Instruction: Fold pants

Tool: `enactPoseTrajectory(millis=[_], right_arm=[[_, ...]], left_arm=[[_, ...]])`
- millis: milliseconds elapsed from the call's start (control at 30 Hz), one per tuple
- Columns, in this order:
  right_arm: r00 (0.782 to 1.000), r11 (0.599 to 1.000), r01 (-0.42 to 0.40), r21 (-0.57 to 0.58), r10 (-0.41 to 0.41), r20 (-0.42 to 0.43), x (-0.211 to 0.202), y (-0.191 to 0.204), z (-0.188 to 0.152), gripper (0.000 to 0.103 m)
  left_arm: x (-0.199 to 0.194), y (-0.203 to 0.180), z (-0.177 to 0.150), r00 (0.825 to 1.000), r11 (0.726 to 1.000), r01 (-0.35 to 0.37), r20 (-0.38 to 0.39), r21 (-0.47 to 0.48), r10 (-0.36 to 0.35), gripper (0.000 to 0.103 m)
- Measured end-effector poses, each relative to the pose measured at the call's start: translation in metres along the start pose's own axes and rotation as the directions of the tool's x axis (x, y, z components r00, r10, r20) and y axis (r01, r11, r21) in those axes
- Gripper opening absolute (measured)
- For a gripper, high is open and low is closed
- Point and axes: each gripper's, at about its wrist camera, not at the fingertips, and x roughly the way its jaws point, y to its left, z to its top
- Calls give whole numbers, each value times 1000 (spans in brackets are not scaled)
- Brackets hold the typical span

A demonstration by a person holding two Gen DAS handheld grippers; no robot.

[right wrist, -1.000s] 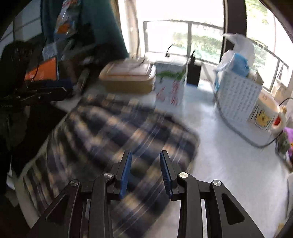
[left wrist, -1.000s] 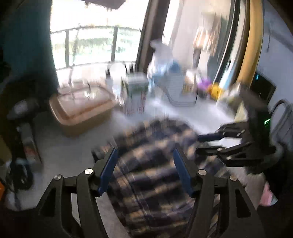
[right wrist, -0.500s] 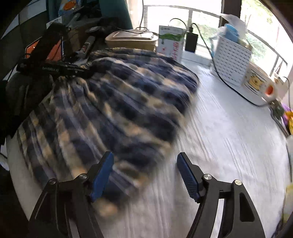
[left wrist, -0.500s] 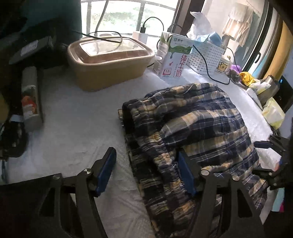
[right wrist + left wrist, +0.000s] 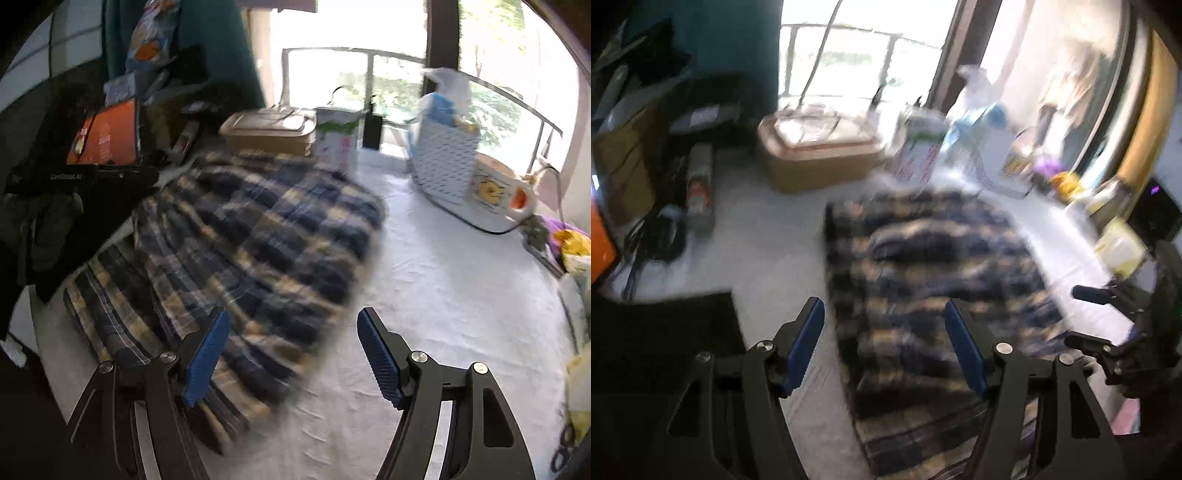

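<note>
The pants (image 5: 258,240) lie on the white tabletop (image 5: 461,295). We hold our left tool (image 5: 884,347) and right tool (image 5: 291,350) wide open, gripping nothing.

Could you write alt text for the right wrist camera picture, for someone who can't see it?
A blurry fisheye view: the open right gripper hangs over plaid pants on a white table. Behind them are a tan lidded box, a carton and a white basket.
</note>
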Motion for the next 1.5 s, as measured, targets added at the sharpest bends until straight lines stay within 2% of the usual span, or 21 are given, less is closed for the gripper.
enactPoseTrajectory(millis=[100,200,233,400,500,600,767,867,967,1233,1367,1433,1500], right_arm=[[997,999,8,-43,-11,-76,17,14,-12,73],[995,999,7,-49,-12,-101,14,15,-23,73],[994,999,10,-53,-16,-105,12,14,-25,74],[994,999,30,-18,-32,-105,-8,0,-46,77],[991,999,38,-29,-41,-131,-16,-4,-55,82],[989,1000,4,17,-2,-146,-28,-13,-57,82],[1000,994,-2,108,4,-17,-49,-39,-29,83],[999,993,40,115,-43,20,-36,-54,-1,83],[999,987,29,161,-36,40,-9,-71,23,83],[999,964,-31,264,28,17,54,-99,51,82],[998,963,-62,261,65,-3,74,-100,59,82],[995,963,-91,255,95,-3,81,-101,63,82],[993,961,-111,254,118,-12,89,-102,65,78]], left_arm=[[10,8,-14,998,998,-2,-62,-69,-3,68],[16,14,-30,994,996,-41,-104,-77,33,68],[13,15,-34,996,996,-33,-81,-78,27,68],[4,17,-42,996,998,-33,-90,-62,27,68],[-5,21,-44,994,998,-21,-105,-61,15,69],[-21,22,-36,997,999,-24,-81,-41,21,69],[-27,25,2,1000,1000,-27,-4,16,27,70],[-8,27,29,1000,999,19,-1,33,-19,70],[17,30,46,1000,999,27,-13,42,-26,70],[64,43,67,994,996,89,-66,24,-87,70],[92,51,70,980,993,116,-165,-1,-115,70],[94,50,72,981,993,121,-153,2,-119,70],[95,47,72,983,993,115,-143,26,-110,70]])
